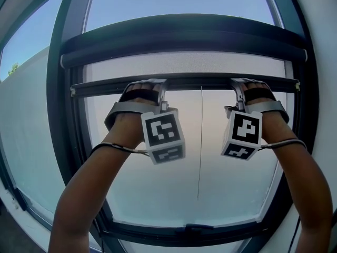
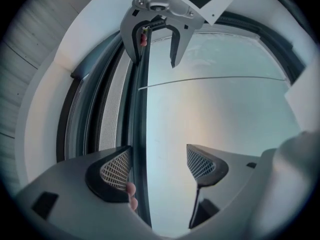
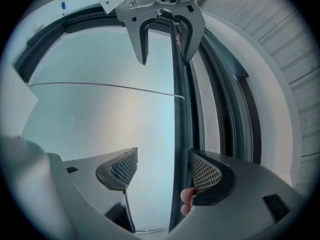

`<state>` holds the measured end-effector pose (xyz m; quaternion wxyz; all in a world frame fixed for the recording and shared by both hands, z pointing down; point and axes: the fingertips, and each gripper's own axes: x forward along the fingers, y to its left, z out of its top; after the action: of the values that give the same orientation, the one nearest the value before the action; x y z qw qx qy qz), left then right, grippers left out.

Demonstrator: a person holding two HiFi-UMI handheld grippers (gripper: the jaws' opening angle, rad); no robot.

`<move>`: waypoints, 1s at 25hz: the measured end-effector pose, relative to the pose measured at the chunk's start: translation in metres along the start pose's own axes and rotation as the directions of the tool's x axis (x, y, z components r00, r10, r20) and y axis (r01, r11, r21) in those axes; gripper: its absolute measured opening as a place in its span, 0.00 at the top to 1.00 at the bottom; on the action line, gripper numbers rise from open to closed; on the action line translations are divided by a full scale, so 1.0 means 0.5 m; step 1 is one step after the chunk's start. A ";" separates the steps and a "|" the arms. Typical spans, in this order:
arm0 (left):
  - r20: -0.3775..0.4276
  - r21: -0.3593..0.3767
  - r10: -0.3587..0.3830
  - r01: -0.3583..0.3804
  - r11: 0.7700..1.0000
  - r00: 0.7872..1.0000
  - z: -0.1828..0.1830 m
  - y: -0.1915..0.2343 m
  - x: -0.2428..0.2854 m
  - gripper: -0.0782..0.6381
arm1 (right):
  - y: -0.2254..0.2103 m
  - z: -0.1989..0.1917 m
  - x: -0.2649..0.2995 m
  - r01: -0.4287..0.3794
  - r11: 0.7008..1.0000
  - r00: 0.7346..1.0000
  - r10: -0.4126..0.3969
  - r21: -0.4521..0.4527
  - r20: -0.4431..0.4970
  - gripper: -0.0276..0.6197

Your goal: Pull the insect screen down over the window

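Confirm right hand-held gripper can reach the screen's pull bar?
Likely yes: the right hand-held gripper has its open jaws astride the pull bar, one pad beside it, nothing between.

Fine grey mesh insect screen covers only the top strip of a dark-framed glass window; its dark bottom bar lies level.

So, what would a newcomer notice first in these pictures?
The left gripper and the right gripper reach up side by side to the dark pull bar near the top of the window. Each has its jaws apart, with the bar close by one jaw. Only a narrow strip of mesh shows under the roller housing.
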<state>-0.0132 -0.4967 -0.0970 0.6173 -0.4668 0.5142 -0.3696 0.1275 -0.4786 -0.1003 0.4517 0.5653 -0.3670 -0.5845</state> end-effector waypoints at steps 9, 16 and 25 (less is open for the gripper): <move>0.062 -0.023 -0.083 0.084 0.996 0.995 0.013 -0.077 -0.032 0.43 | 0.071 0.000 -0.032 -0.065 0.998 0.998 0.065 0.017 -0.017 0.48; 0.114 -0.048 -0.230 0.236 0.971 0.967 0.023 -0.141 -0.064 0.43 | 0.136 0.003 -0.060 -0.165 0.986 0.985 0.164 -0.006 -0.046 0.48; 0.047 -0.020 -0.311 0.312 0.950 0.949 0.015 -0.231 -0.094 0.43 | 0.221 0.017 -0.097 -0.248 0.969 0.968 0.247 -0.010 -0.042 0.49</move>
<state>-0.0124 -0.4850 0.0272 0.5560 -0.5584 0.4256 -0.4450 0.1292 -0.4693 0.0201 0.5328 0.5234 -0.4210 -0.5146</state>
